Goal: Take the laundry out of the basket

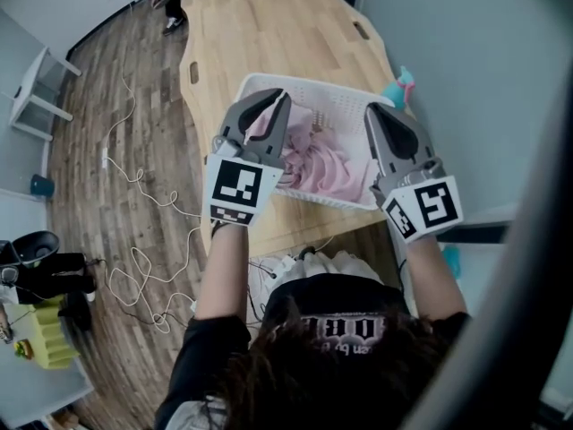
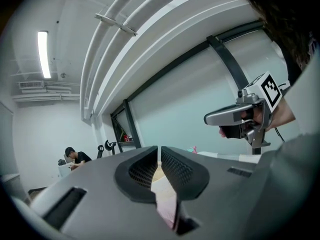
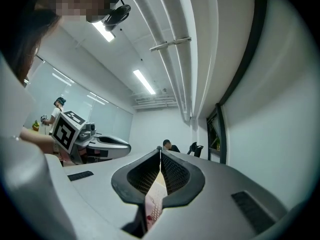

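A white laundry basket [image 1: 345, 106] stands on the near end of the wooden table [image 1: 269, 25], with crumpled pink laundry [image 1: 327, 164] inside. My left gripper [image 1: 282, 95] hovers over the basket's left side, jaws closed together and empty. My right gripper [image 1: 370, 107] hangs over the right side, also shut with nothing in it. In the left gripper view the closed tips [image 2: 159, 149] point level across the room, with the right gripper [image 2: 235, 116] off to the right. The right gripper view shows its own tips [image 3: 160, 151] closed and the left gripper [image 3: 107, 145] at the left.
A teal object [image 1: 401, 88] sits by the basket's far right corner, against the wall. White cables [image 1: 134, 267] trail over the wood floor to the left. A small white table [image 1: 36, 88] stands at the far left. A person sits at the room's far end [image 3: 167, 145].
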`<state>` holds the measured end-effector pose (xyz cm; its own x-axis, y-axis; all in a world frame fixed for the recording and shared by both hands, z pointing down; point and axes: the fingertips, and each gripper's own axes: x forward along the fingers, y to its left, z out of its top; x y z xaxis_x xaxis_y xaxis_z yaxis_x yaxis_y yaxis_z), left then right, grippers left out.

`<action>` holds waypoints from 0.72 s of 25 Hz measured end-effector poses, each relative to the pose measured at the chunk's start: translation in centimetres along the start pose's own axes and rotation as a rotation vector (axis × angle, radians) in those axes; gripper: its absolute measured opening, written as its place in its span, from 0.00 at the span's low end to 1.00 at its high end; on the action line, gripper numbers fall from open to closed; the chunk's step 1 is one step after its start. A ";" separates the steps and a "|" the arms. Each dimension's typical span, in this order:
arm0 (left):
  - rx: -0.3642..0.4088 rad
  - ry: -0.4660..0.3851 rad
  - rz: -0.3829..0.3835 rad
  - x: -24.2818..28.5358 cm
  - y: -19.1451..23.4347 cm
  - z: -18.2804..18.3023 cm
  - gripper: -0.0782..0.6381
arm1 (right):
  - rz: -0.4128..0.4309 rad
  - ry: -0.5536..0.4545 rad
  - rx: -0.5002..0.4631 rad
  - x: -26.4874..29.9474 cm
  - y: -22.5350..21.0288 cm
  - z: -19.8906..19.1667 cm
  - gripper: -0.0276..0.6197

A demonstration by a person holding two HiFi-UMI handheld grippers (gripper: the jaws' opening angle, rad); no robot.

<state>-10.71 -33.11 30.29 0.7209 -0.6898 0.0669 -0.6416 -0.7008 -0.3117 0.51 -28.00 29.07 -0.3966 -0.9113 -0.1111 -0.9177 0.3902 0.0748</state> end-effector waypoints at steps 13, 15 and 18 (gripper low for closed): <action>0.125 0.272 -0.419 5.1 -3.6 -9.3 0.62 | -0.077 0.022 -0.027 1.8 -0.7 -0.3 0.09; 0.102 0.309 -0.437 5.8 -4.2 -11.0 0.66 | -0.087 0.027 -0.027 1.8 -0.9 -0.4 0.09; 0.053 0.359 -0.432 6.7 -4.7 -13.1 0.72 | -0.097 0.032 -0.030 1.9 -0.9 -0.6 0.09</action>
<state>-6.30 -36.87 44.62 0.7750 -0.3676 0.5141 -0.2872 -0.9295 -0.2316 0.61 -30.14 29.34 -0.3044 -0.9485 -0.0874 -0.9504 0.2963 0.0950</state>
